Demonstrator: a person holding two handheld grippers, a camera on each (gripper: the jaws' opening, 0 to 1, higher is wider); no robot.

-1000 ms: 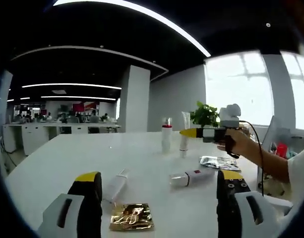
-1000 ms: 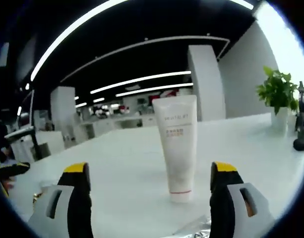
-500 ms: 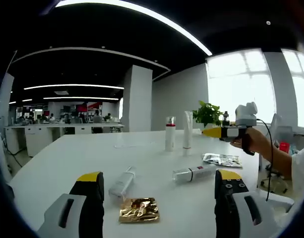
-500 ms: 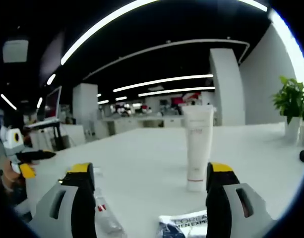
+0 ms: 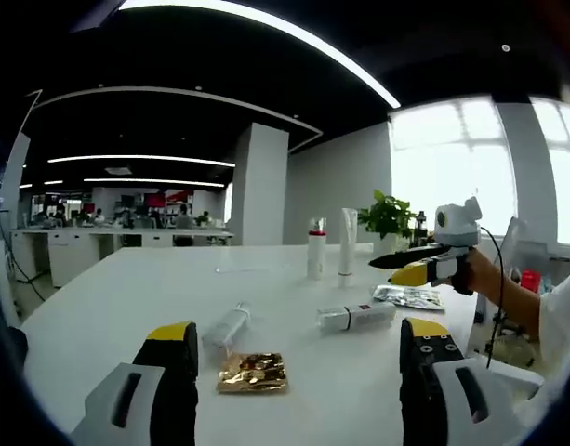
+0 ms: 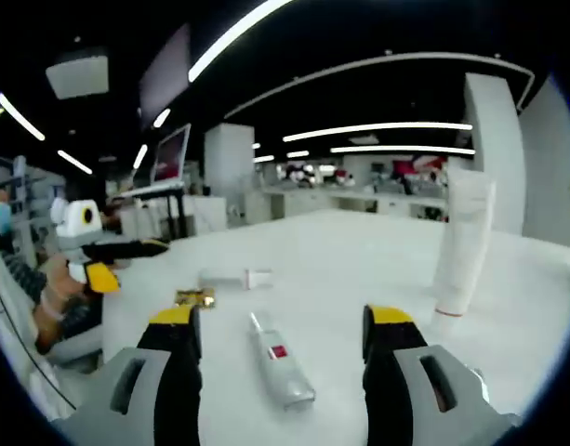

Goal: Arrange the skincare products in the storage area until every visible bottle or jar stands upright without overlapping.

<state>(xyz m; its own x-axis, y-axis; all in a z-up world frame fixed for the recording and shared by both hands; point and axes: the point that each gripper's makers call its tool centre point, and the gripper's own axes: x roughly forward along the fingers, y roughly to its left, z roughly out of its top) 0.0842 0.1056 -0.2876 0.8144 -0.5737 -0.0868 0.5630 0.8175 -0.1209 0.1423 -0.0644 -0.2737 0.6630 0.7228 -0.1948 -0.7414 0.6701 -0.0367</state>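
1 fallen tube (image 6: 281,364) between right hand-held gripper (image 6: 282,332) jaws, seemingly untouched

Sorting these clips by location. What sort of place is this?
Probably an open-plan office: long ceiling light strips, rows of desks with people in the background, and a large white table holding the skincare items.

White table (image 5: 108,307), glossy. Gold foil sachet (image 5: 253,370), crinkled, shiny. Silver foil sachet (image 5: 407,296) with dark print. White lying tube (image 5: 356,317) with red label patch; second lying tube (image 5: 227,327) plain white. Upright white bottle (image 5: 314,253), red band, clear cap. Upright white tube (image 6: 462,243), thin red line near base. Left gripper (image 5: 294,390) and right gripper (image 6: 283,367): black jaws, yellow tips, grey-white bodies. Green plant (image 5: 388,215).
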